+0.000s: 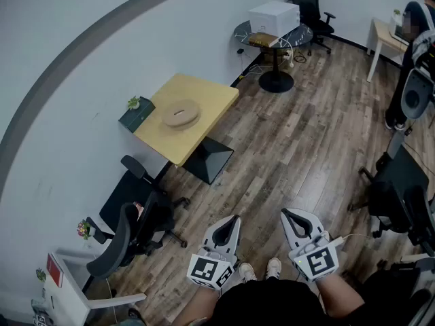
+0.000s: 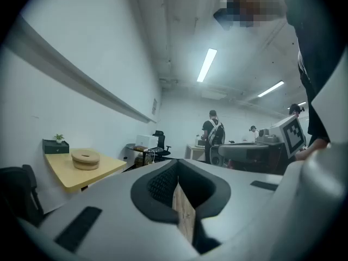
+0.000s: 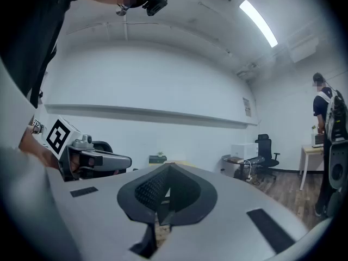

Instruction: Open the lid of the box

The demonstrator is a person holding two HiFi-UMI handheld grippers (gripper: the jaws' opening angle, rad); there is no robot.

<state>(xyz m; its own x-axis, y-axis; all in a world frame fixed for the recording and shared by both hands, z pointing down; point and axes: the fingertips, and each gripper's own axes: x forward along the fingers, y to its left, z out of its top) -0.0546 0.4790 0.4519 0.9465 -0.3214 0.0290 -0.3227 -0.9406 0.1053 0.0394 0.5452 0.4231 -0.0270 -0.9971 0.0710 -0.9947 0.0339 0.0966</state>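
Left tongs (image 1: 228,227), right tongs (image 1: 292,220): closed, empty | box (image 1: 180,113): far ahead, on table (image 1: 212,95)

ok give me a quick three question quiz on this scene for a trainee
1. True or false: the round wooden box on the yellow table has its lid on.
2. Pick one: what does the left gripper hold? A) the lid B) nothing, its jaws are together C) a chair arm
3. Short answer: has the right gripper reached the table?

Key: 1 true. 2 B. 3 no, it is shut and empty, over the floor well short of the table.
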